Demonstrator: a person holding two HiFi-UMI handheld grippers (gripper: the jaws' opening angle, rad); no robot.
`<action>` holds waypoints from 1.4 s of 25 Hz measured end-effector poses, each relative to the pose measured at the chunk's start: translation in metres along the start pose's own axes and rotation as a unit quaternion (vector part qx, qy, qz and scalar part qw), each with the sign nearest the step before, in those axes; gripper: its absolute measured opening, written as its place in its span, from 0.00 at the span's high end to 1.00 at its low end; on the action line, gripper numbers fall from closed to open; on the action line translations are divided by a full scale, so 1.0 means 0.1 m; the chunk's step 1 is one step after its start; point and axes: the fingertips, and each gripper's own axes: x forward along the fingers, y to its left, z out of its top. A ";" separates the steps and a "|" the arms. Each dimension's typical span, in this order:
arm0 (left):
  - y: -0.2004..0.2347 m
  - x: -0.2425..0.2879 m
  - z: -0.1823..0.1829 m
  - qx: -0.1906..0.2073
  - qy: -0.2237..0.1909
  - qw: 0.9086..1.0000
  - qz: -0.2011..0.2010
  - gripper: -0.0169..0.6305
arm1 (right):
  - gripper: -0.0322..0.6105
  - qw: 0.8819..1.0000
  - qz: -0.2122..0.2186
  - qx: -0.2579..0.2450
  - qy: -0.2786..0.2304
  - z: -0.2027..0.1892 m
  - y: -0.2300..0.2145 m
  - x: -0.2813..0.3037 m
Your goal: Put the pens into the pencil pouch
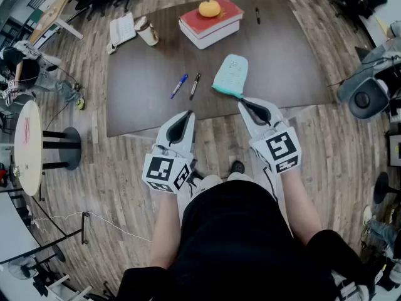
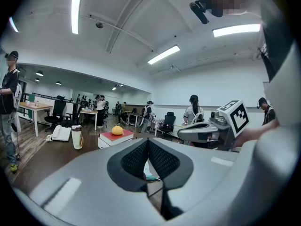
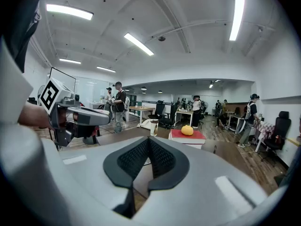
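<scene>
Left gripper (image 1: pixel 188 115) and right gripper (image 1: pixel 244 103) hovered side by side at near edge of table (image 1: pixel 138 99), jaws of both pressed together, nothing between. Teal pencil pouch (image 1: pixel 230 75) lay just beyond right gripper. Blue pen (image 1: pixel 179 86) and black pen (image 1: pixel 195 86) lay side by side left of pouch

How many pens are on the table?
3. Blue pen and dark pen lie side by side left of the teal pouch; a third pen, dark, lies beyond, right of the books. More could hide behind the books.
</scene>
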 end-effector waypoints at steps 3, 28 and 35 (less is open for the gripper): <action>-0.05 0.00 -0.03 0.004 0.005 1.000 0.001 0.98 | 0.94 1.000 0.003 -0.003 -0.001 -0.01 0.01 -0.02; -0.51 0.04 -0.28 0.006 0.032 0.999 0.009 0.98 | 0.94 0.999 0.035 -0.002 0.018 -0.43 0.10 -0.38; -0.53 0.08 -0.35 -0.001 0.041 0.999 0.009 0.98 | 0.94 0.999 0.030 -0.014 0.032 -0.54 0.09 -0.38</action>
